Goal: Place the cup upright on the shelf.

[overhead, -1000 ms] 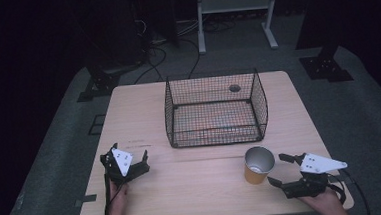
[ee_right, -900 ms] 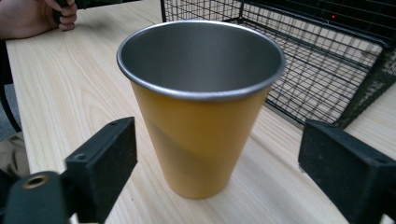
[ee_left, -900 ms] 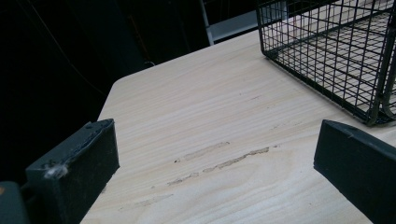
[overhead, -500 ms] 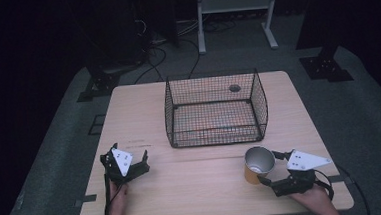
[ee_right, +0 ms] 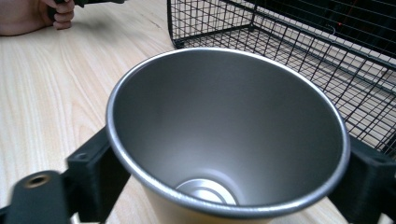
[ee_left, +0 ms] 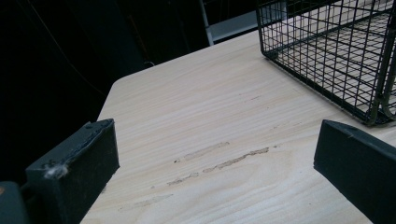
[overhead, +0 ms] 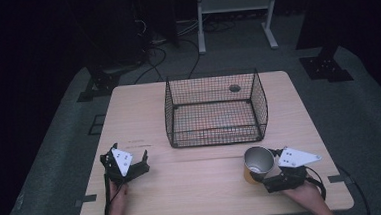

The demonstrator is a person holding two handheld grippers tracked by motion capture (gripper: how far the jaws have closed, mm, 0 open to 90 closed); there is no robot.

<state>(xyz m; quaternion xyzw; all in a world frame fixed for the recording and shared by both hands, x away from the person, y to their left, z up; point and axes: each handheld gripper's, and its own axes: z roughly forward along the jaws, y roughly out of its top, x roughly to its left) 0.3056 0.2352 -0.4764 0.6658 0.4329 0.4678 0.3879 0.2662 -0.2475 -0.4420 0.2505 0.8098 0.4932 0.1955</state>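
Note:
A metal cup [overhead: 257, 162] with an orange outside stands on the wooden table [overhead: 193, 185] at the front right, just before the black wire basket [overhead: 213, 136]. My right gripper [overhead: 267, 171] reaches it from the right. Its jaws have just been closing and now press on both sides of the cup [ee_right: 224, 116] below the rim, which leans slightly. The cup's inside is bare steel. My left gripper [overhead: 130, 151] rests at the front left, open, with only bare tabletop between its fingers [ee_left: 77, 163].
The wire basket [ee_left: 336, 51] sits mid-table with its top open and nothing inside; a small dark round mark [overhead: 234, 88] lies behind it. A white metal stand [overhead: 235, 4] and cables are on the floor beyond. The person's other hand [ee_right: 51, 14] is at the far left.
My right gripper slid left along the table's front until its jaws came around the cup. The left gripper stayed where it was.

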